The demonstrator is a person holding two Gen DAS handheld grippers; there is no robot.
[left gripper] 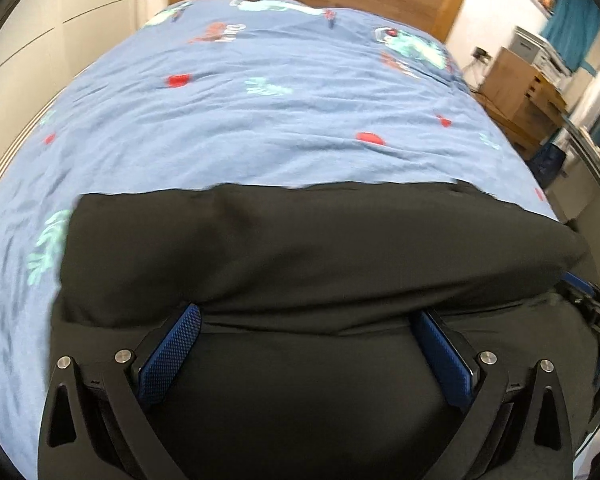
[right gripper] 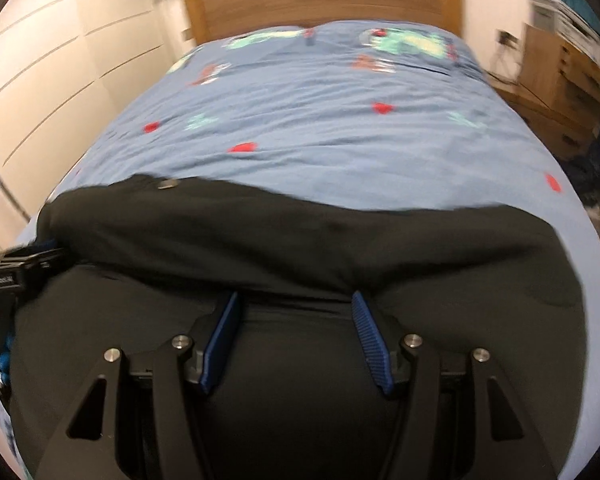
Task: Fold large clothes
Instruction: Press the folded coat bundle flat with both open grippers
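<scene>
A large black garment (left gripper: pixel 300 248) lies across the near end of the bed, its far part doubled back toward me as a thick fold (right gripper: pixel 300 240). A small metal fastener (right gripper: pixel 166 184) shows on its far edge. My left gripper (left gripper: pixel 306 312) stands wide open over the cloth, with its blue pads (left gripper: pixel 172 356) far apart and their tips tucked under the fold's edge. My right gripper (right gripper: pixel 294 298) is about half open, nothing pinched between its pads (right gripper: pixel 220 344), tips likewise under the fold. Each gripper shows at the edge of the other's view: the left gripper (right gripper: pixel 16 268), the right gripper (left gripper: pixel 592 312).
The bed has a blue patterned cover (left gripper: pixel 260 120) and a wooden headboard (right gripper: pixel 320 0) at the far end. Pale wardrobe doors (right gripper: pixel 40 80) run along the left. A wooden dresser (left gripper: pixel 520 96) with boxes stands to the right of the bed.
</scene>
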